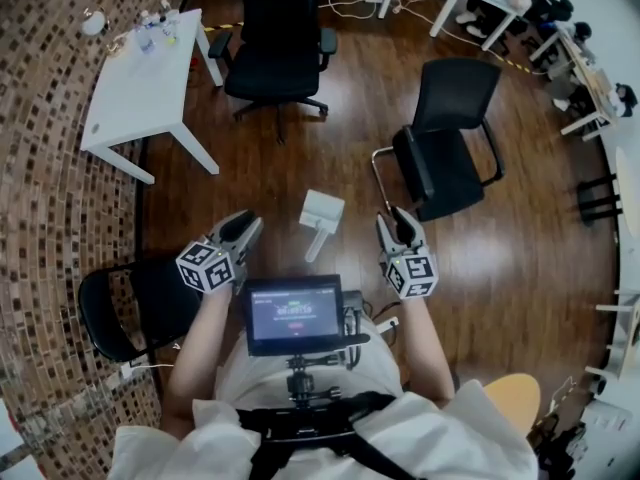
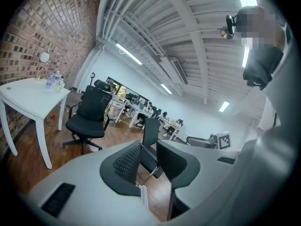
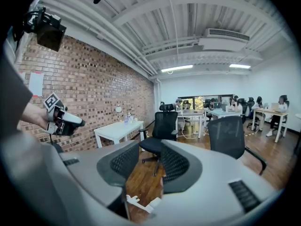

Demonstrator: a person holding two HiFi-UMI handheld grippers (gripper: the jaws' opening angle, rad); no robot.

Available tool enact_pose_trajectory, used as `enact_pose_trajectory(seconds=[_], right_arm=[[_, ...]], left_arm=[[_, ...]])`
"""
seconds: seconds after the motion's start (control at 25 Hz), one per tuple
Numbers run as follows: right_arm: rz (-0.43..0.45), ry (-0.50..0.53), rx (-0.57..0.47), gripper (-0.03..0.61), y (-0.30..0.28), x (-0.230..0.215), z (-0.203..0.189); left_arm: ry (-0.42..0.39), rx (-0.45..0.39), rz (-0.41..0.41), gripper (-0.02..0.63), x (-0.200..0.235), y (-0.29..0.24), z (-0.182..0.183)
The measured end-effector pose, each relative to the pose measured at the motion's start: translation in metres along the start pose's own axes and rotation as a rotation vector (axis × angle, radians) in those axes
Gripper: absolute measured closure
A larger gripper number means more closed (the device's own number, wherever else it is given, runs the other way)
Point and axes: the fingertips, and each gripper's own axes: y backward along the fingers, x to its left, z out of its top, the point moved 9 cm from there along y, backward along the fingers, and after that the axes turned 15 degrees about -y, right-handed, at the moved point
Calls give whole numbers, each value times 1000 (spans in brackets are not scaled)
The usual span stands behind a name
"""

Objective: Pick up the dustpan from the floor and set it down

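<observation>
The white dustpan (image 1: 322, 218) lies on the wooden floor, handle toward me, between my two grippers and below them. In the head view my left gripper (image 1: 245, 225) hovers to its left and my right gripper (image 1: 394, 224) to its right, neither touching it. Both stand open with nothing between their jaws. In the left gripper view the left gripper (image 2: 148, 160) points almost level across the room, and only a sliver of the dustpan (image 2: 144, 197) shows low in the gap. The right gripper (image 3: 143, 163) also looks out level, with part of the dustpan (image 3: 140, 204) below its jaws.
A black visitor chair (image 1: 447, 140) stands just beyond the dustpan at the right. A black office chair (image 1: 278, 50) and a white table (image 1: 140, 90) stand farther off at the left. Another black chair (image 1: 128, 310) is close by my left side. The brick wall (image 1: 50, 168) runs along the left.
</observation>
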Motion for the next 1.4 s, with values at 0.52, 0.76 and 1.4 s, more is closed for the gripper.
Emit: enact_pose_trajectory(seconds=[0.52,0.76,1.4], right_arm=[[-18,9,-107,423,24,47,32],[-39,17,-93,433,31,61,20],[-69,-64,-52,446,42,105,4]], left_arm=[[-5,-61,-27,512,12,29,18],[-15,-69,-42,532,14,35,17],[7,-14,-75,614,29,72,-2]])
